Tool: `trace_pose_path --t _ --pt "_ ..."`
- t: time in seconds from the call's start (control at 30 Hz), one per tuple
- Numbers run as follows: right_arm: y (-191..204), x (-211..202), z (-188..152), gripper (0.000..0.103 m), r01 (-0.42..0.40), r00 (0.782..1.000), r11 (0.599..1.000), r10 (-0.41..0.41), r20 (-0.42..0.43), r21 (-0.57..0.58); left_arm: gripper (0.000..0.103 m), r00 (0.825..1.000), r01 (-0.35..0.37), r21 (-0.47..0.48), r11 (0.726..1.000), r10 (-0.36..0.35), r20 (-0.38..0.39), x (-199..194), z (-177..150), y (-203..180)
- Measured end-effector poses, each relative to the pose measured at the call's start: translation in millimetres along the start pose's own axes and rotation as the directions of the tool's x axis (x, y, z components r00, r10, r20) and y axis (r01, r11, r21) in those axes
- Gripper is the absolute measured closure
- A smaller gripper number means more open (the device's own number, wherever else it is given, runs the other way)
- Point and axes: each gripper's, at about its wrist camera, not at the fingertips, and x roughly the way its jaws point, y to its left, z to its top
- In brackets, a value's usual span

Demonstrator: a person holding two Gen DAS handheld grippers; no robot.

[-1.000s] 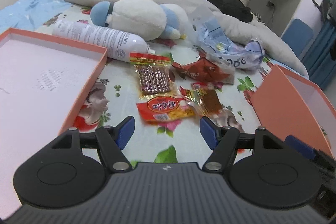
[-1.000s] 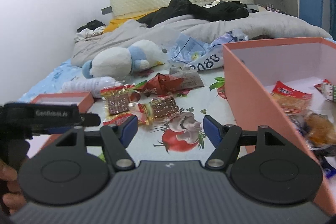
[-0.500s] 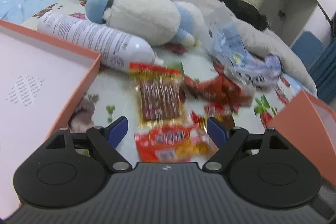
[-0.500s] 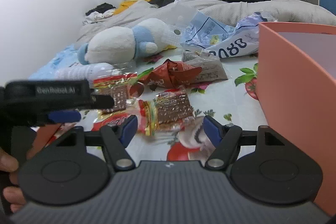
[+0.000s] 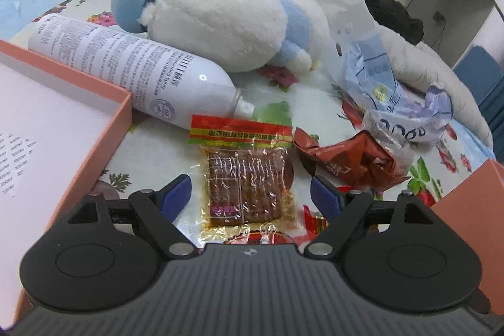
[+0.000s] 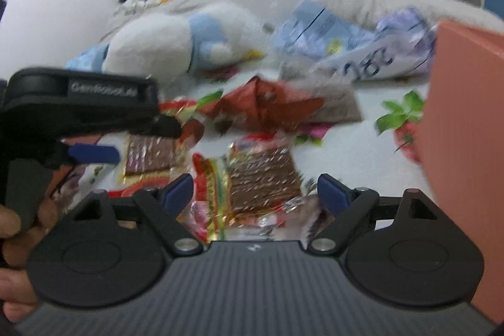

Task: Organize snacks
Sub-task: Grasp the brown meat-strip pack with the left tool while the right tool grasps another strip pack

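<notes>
In the left wrist view my left gripper (image 5: 251, 192) stands open over a clear packet of brown snack with a red and green header (image 5: 249, 178); the packet lies between the jaws and the pads are off it. A crumpled red packet (image 5: 356, 159) lies to its right. The right wrist view is blurred. There my right gripper (image 6: 255, 192) has its jaws opening around a second brown packet (image 6: 261, 175), which they do not touch. A red and yellow packet (image 6: 208, 178) lies beside that one. The left gripper's blue finger (image 6: 94, 154) shows at the left above the first packet (image 6: 151, 153).
An orange box lid (image 5: 63, 128) lies at the left and an orange box (image 6: 463, 131) stands at the right. A white spray can (image 5: 126, 68), a white and blue plush toy (image 5: 214, 21) and a crumpled plastic bag (image 5: 393, 103) lie behind the snacks on the floral sheet.
Both grippers have moved forward and down toward the snacks and have opened wider. The header packet now lies between the left jaws, the second brown packet between the right.
</notes>
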Motion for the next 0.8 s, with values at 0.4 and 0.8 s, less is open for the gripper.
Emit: trace_pose_path --t 0.4,0.8 --pt "0 -14 -8 0.049 0.028 0.999 0.999 -0.028 0.016 -0.030 0.018 0.995 -0.098 0.241 0.966 0.098 0.012 13 -16 -28" --pt "-9 -36 -20 0.049 0.084 0.996 0.996 -0.084 0.031 -0.015 0.046 0.995 -0.094 0.303 0.948 0.099 0.000 -4 -26 -27"
